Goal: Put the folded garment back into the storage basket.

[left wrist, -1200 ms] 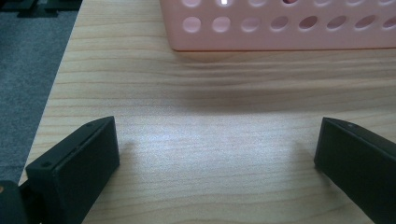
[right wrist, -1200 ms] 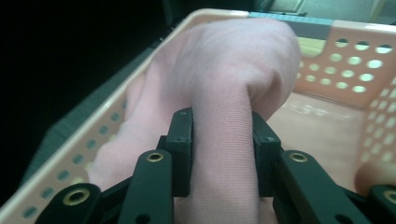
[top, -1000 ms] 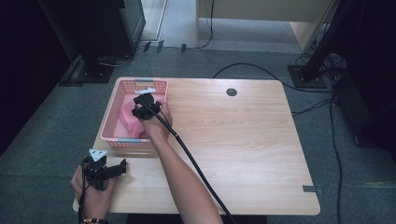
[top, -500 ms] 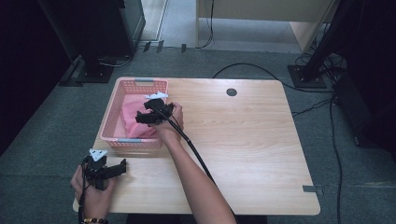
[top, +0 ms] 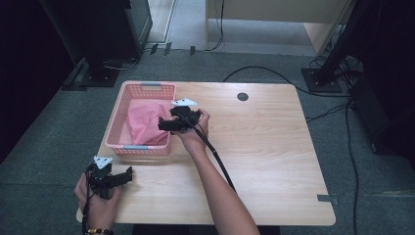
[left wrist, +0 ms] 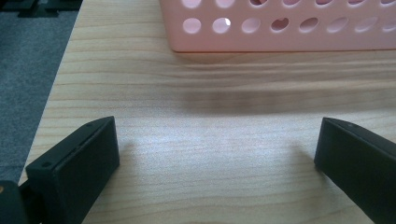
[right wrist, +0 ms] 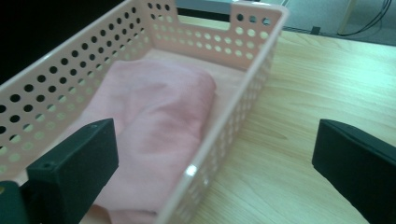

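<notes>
A pink perforated basket (top: 117, 117) stands at the table's far left with a folded pink cloth (top: 144, 122) lying loose in it. My right gripper (top: 162, 125) hovers at the basket's right rim, pointing left. Its jaws have just been opening and stand wide with nothing pressed between them. In the right gripper view (right wrist: 215, 154) the basket wall (right wrist: 233, 112) and the cloth (right wrist: 159, 116) lie ahead between the jaws. My left gripper (top: 128, 174) rests low at the table's front left corner, open and empty. The left gripper view (left wrist: 215, 154) looks over bare wood at the basket's near wall (left wrist: 280, 28).
The wooden table (top: 264, 161) stretches bare to the right of the basket, with a round cable hole (top: 242, 96) near its far edge. A black cable (top: 215, 156) trails from my right gripper along the forearm. Stands and cables sit on the grey floor around the table.
My right gripper has drawn back from above the basket's middle to its right rim and its jaws have spread. The cloth stays in the basket. The left gripper has kept still.
</notes>
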Demonstrator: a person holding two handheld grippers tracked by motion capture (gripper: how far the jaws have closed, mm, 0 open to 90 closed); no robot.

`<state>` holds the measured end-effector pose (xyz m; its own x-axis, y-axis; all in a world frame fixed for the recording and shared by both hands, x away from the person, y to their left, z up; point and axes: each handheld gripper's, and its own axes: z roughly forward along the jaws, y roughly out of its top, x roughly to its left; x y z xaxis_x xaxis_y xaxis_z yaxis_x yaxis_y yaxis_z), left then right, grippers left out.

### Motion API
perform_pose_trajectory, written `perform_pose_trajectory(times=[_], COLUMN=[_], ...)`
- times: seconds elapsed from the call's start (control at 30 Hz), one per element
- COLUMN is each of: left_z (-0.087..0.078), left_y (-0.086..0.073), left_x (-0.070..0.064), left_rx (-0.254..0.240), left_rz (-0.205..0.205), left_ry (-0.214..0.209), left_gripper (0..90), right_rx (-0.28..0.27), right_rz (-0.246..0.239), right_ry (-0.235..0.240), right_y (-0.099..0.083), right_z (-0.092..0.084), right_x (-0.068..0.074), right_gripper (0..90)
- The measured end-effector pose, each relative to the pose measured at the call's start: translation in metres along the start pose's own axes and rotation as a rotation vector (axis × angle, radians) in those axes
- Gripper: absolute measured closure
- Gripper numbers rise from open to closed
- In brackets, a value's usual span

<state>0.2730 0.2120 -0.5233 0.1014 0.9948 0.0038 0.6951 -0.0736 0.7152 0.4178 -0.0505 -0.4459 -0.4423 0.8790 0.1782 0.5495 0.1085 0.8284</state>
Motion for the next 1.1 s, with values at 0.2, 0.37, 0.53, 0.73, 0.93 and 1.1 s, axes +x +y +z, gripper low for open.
perform_pose_trajectory(times=[0.2,0.37,0.53,0.73,0.93,1.1], left_z=[0.000,0.000,0.000,0.001,0.001,0.001], left_y=[0.000,0.000,0.000,0.000,0.000,0.001], left_x=[0.000,0.000,0.000,0.000,0.000,0.000], left_rx=[-0.001,-0.001,-0.001,-0.001,-0.002,-0.002], left_rz=[-0.001,-0.001,0.000,0.000,0.000,0.000], left_ry=[0.000,0.000,0.000,0.000,0.000,0.000], left_gripper=[0.0,0.0,0.0,0.0,0.0,0.0], right_rx=[-0.010,-0.009,-0.003,0.014,0.030,0.059], right_rz=[0.042,0.066,0.109,0.099,0.094,0.086], right_ry=[-0.002,-0.008,-0.030,-0.088,-0.115,-0.133], right_y=[-0.012,-0.021,-0.035,-0.058,-0.077,-0.087], right_z=[-0.006,-0.011,-0.013,-0.011,-0.014,-0.018], right_x=[-0.017,-0.030,-0.044,-0.059,-0.069,-0.077], right_gripper=[0.0,0.0,0.0,0.0,0.0,0.0])
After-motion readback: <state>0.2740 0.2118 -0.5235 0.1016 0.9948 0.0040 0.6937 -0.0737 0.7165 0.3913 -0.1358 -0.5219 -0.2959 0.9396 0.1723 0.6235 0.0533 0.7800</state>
